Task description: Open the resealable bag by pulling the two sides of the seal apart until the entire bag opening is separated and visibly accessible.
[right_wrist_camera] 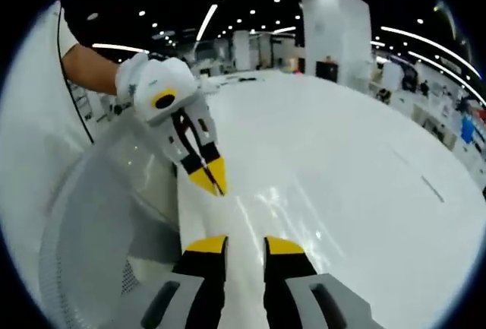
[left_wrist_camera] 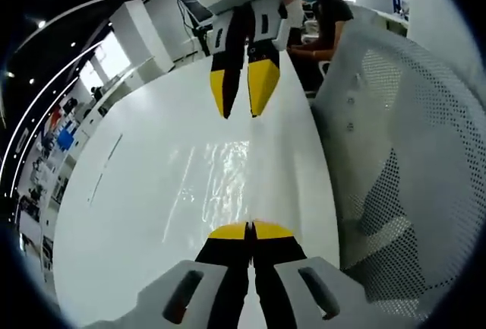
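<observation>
Bag point(left_wrist_camera: 220, 173): flat on tabletop point(left_wrist_camera: 137, 215), seal seemingly unopened | left hand-held gripper point(left_wrist_camera: 250, 229): jaws together, apparently empty | right hand-held gripper point(right_wrist_camera: 245, 244): jaws apart, empty | I judge everything remains.

glossy white table point(left_wrist_camera: 152, 215), mesh chair point(left_wrist_camera: 410, 116)

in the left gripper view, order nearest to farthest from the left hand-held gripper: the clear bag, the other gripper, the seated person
1. clear bag, on the white table just ahead of the left hand-held gripper
2. right hand-held gripper, beyond the bag
3. seated person, far, upper right
</observation>
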